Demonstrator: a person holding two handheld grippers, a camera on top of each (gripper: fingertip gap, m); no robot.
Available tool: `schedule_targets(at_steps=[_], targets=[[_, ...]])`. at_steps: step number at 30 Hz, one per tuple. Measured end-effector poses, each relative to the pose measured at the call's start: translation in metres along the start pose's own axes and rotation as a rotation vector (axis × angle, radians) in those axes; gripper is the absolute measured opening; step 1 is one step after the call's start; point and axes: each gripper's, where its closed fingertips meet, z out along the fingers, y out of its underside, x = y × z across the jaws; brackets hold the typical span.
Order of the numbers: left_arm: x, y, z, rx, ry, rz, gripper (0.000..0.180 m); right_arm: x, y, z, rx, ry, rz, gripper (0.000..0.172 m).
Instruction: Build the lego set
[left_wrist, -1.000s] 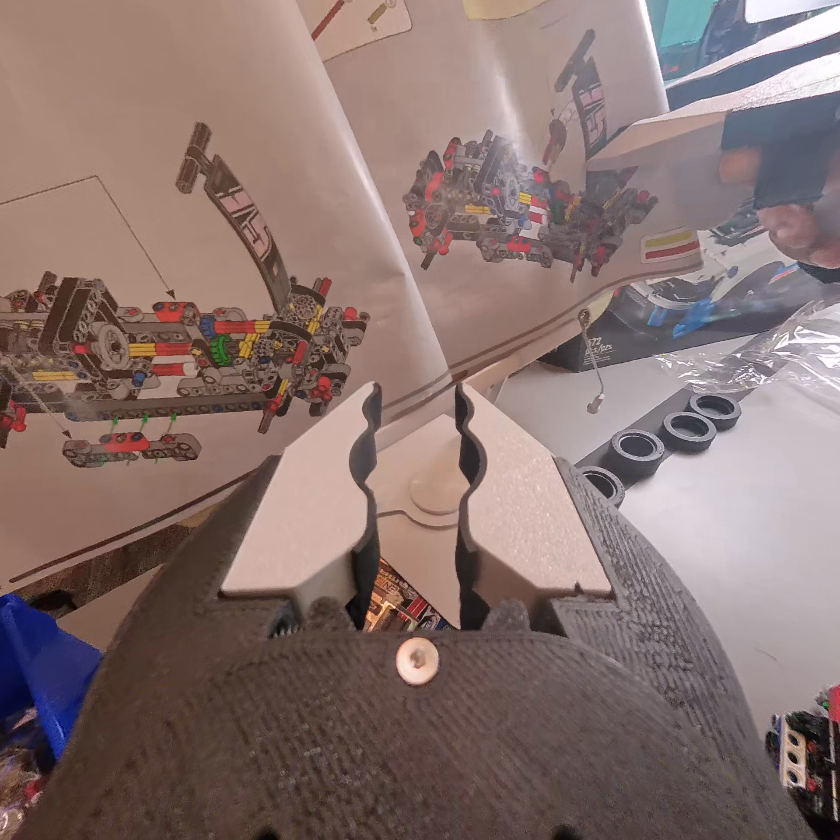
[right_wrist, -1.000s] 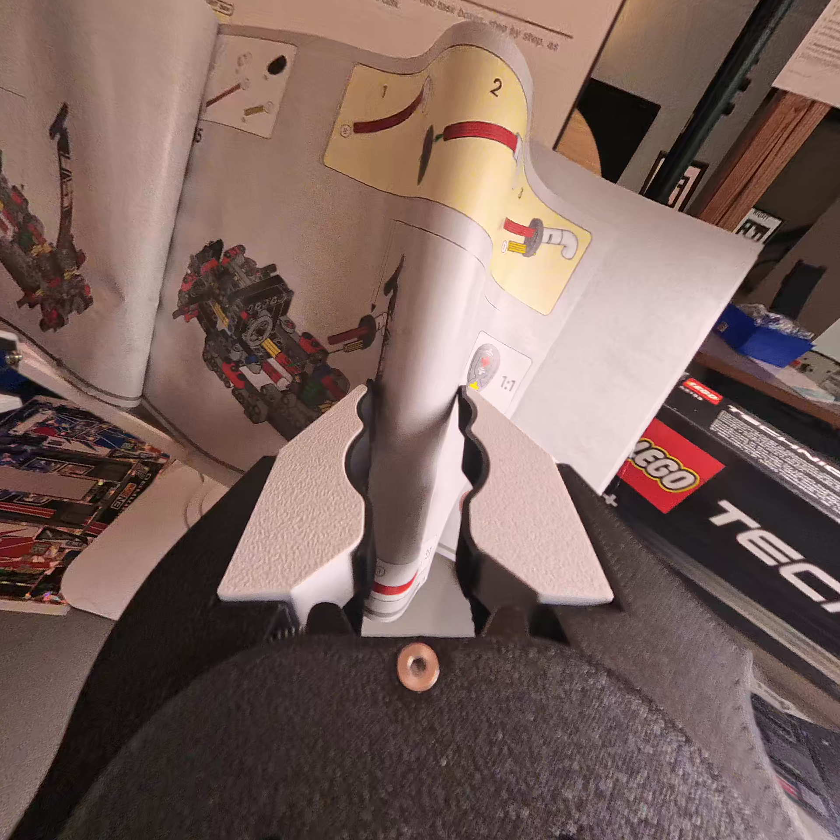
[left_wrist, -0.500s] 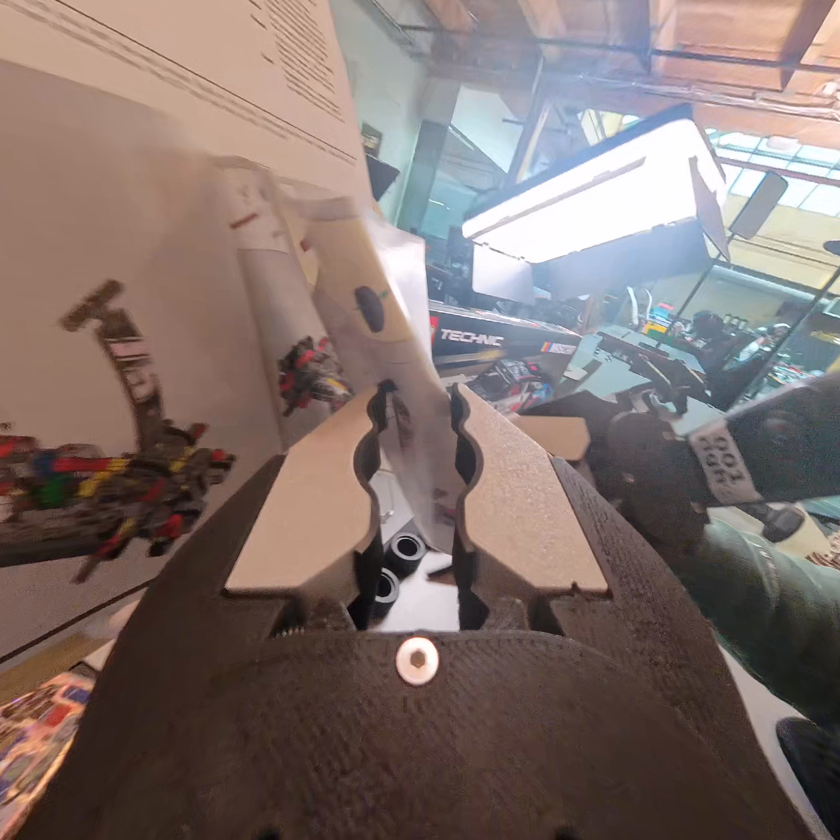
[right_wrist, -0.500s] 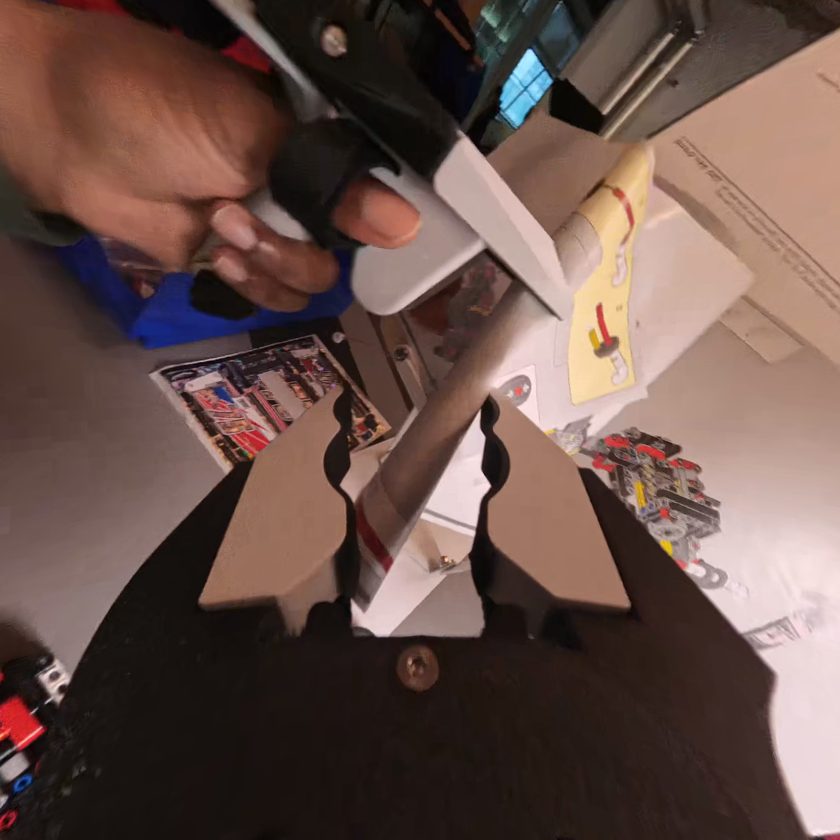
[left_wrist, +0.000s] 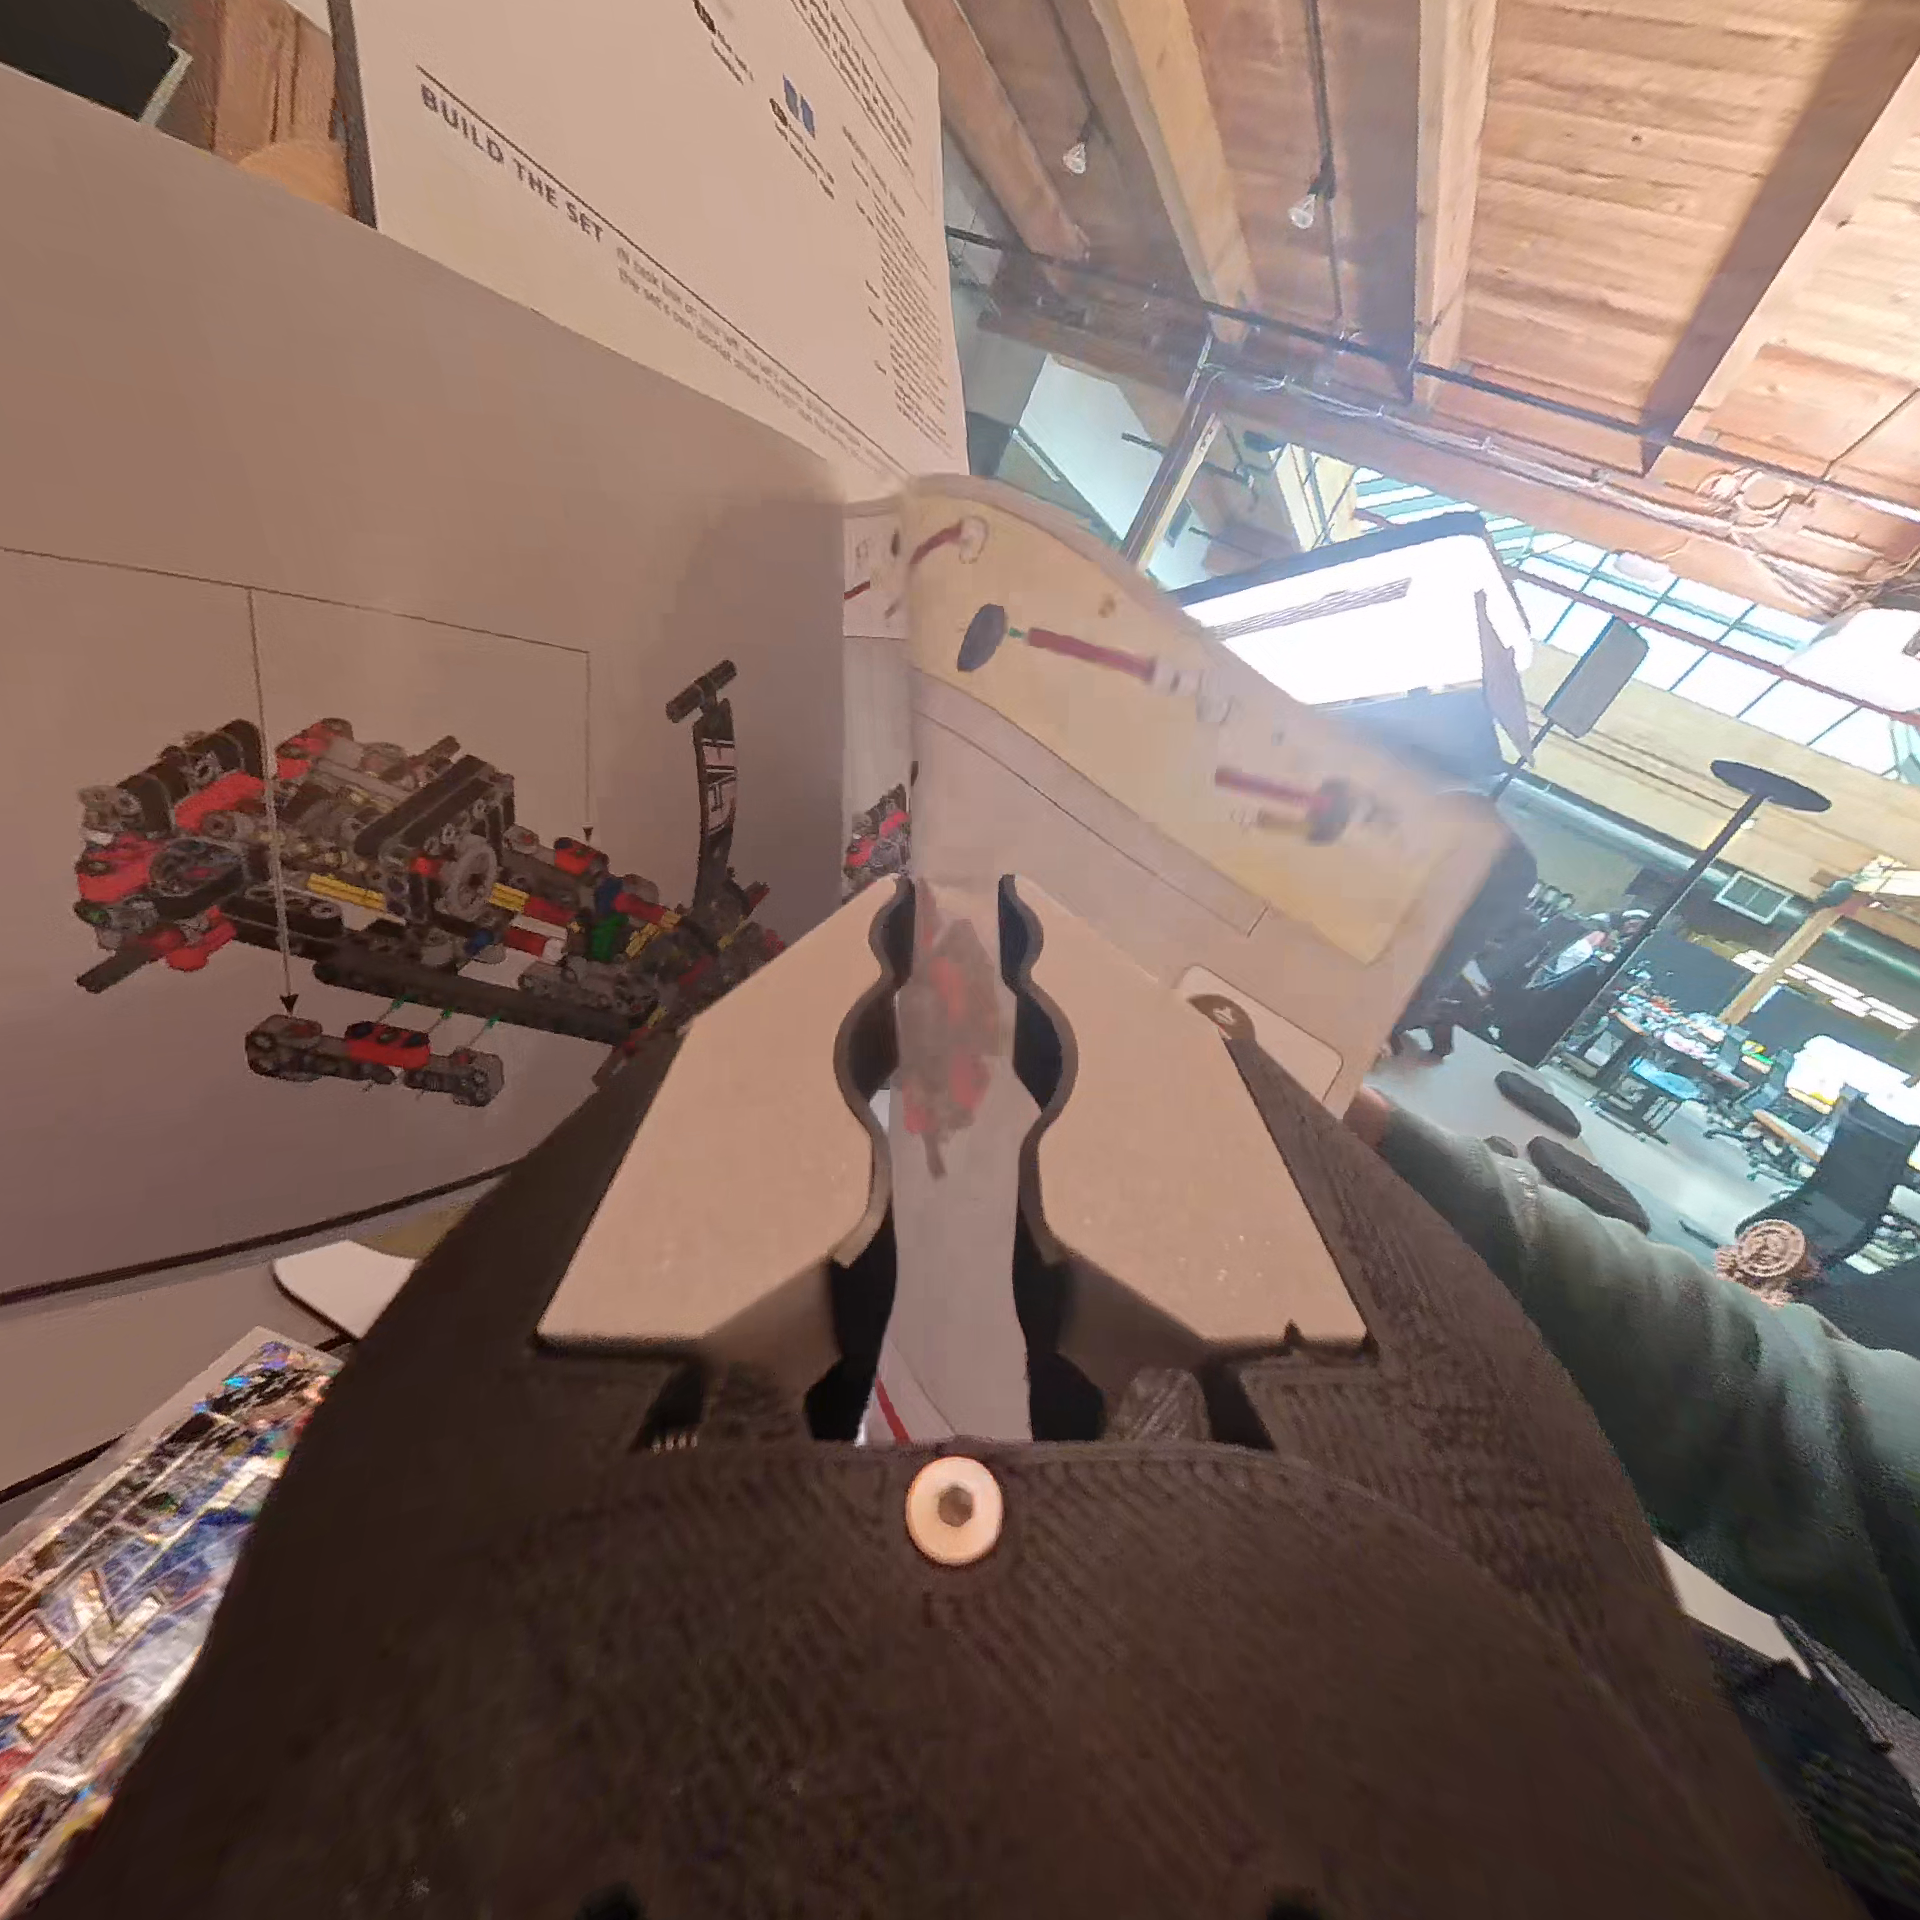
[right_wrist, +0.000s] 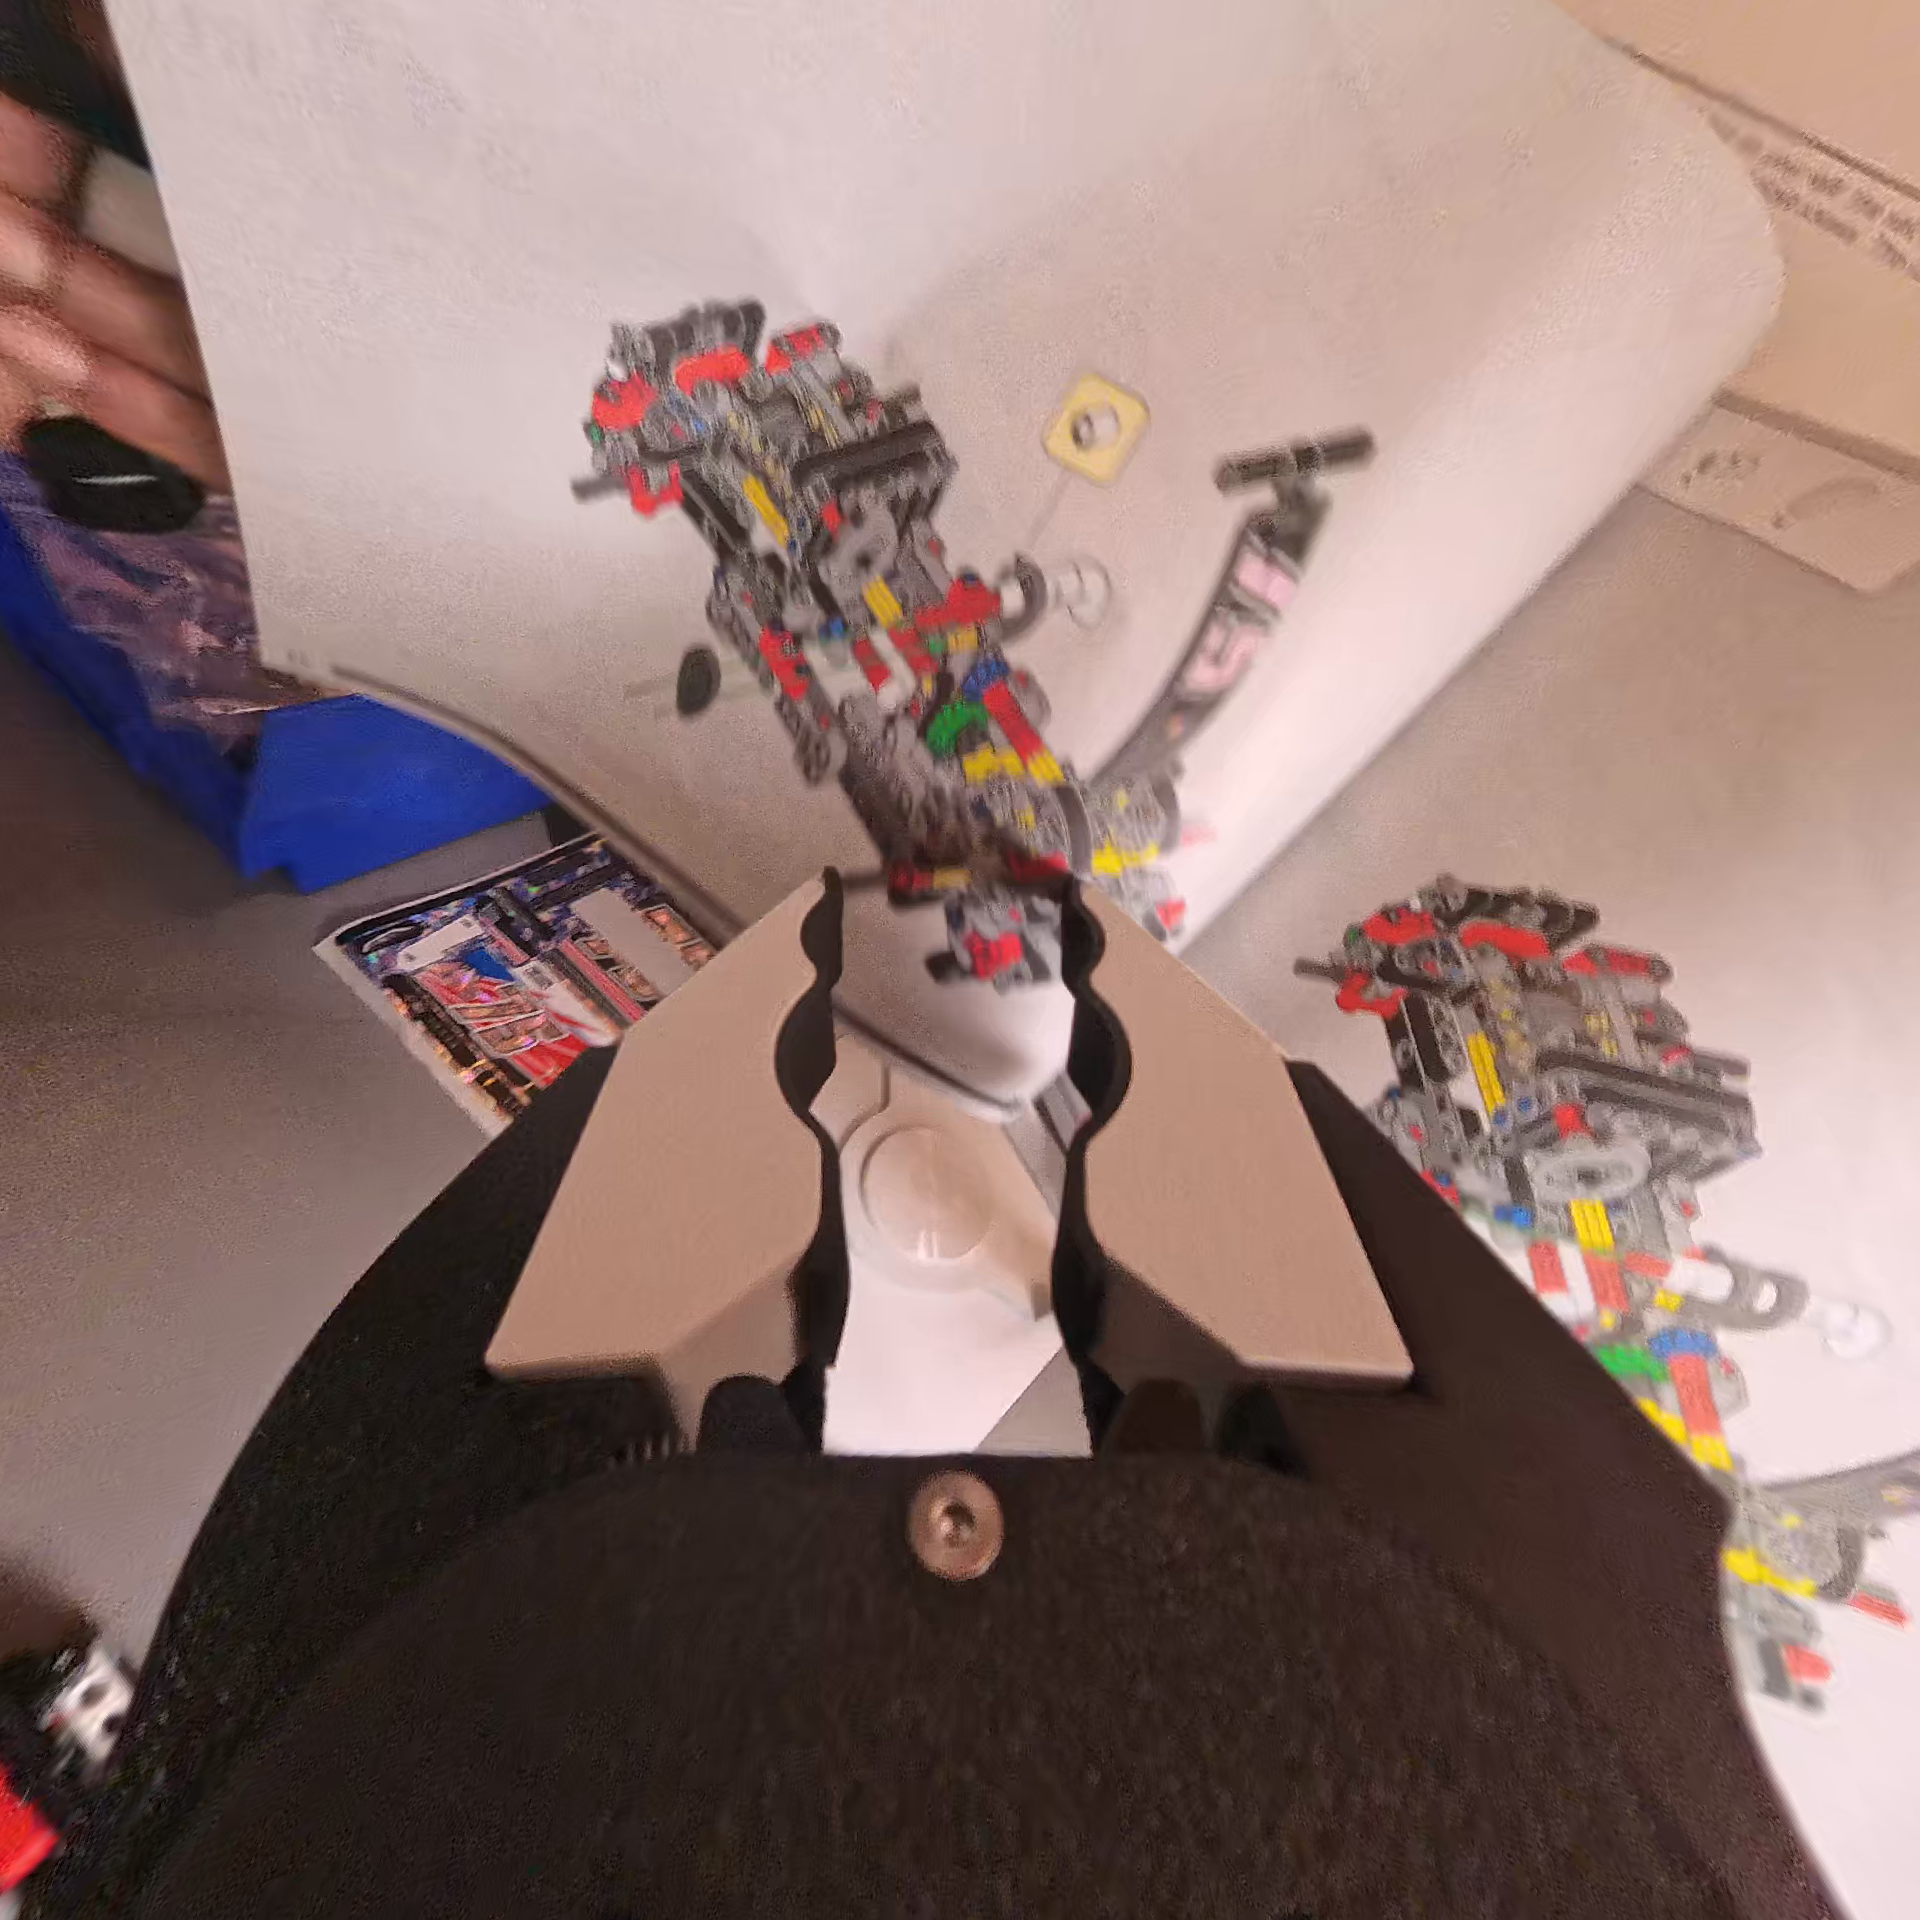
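An instruction booklet stands open, and its left page (left_wrist: 416, 727) shows a brick model drawing. My left gripper (left_wrist: 951, 894) is shut on a curled, lifted page (left_wrist: 1091, 790), which runs between both pads. In the right wrist view the same page (right_wrist: 727, 312) stands up. A hand (right_wrist: 73, 312) is at its far left edge, and the left gripper's fingers are hidden behind the page. My right gripper (right_wrist: 951, 894) is open. The page's curved lower edge (right_wrist: 966, 1029) lies between its fingers, which do not grip it. It looks down on the flat right-hand page (right_wrist: 1538, 1039).
A shiny sticker sheet (right_wrist: 499, 987) lies on the grey table and also shows in the left wrist view (left_wrist: 125, 1538). A blue bin (right_wrist: 343, 769) is behind it. A white stand base (right_wrist: 925, 1195) lies under the right fingers. A green sleeve (left_wrist: 1662, 1351) is at the right. A printed board (left_wrist: 675, 156) stands behind. One gripper's finger ends stand about 12 cm off the other's.
The right gripper held the rolled page a second ago, then opened and let it go. The left gripper, empty before, closed on the page and lifted it leftward.
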Motion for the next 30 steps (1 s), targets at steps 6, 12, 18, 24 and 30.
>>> schedule_targets(at_steps=[6, 12, 18, 24, 30], targets=[[0.026, 0.008, -0.032, -0.03, 0.08, 0.095, 0.058, -0.008, -0.032, 0.03, -0.008, 0.057, -0.046, 0.041], [0.027, 0.022, -0.045, -0.092, 0.078, 0.145, 0.069, -0.012, -0.035, 0.051, -0.056, 0.069, -0.037, 0.041], [-0.04, 0.026, -0.05, -0.21, -0.366, 0.453, 0.014, -0.02, -0.048, 0.06, -0.057, 0.048, -0.039, 0.04], [-0.076, 0.003, -0.064, -0.204, -0.468, 0.467, 0.0, -0.004, -0.051, 0.029, 0.007, 0.086, -0.087, 0.038], [-0.106, -0.039, -0.062, -0.19, -0.602, 0.521, 0.0, 0.058, -0.024, 0.024, -0.106, 0.248, -0.225, 0.02]])
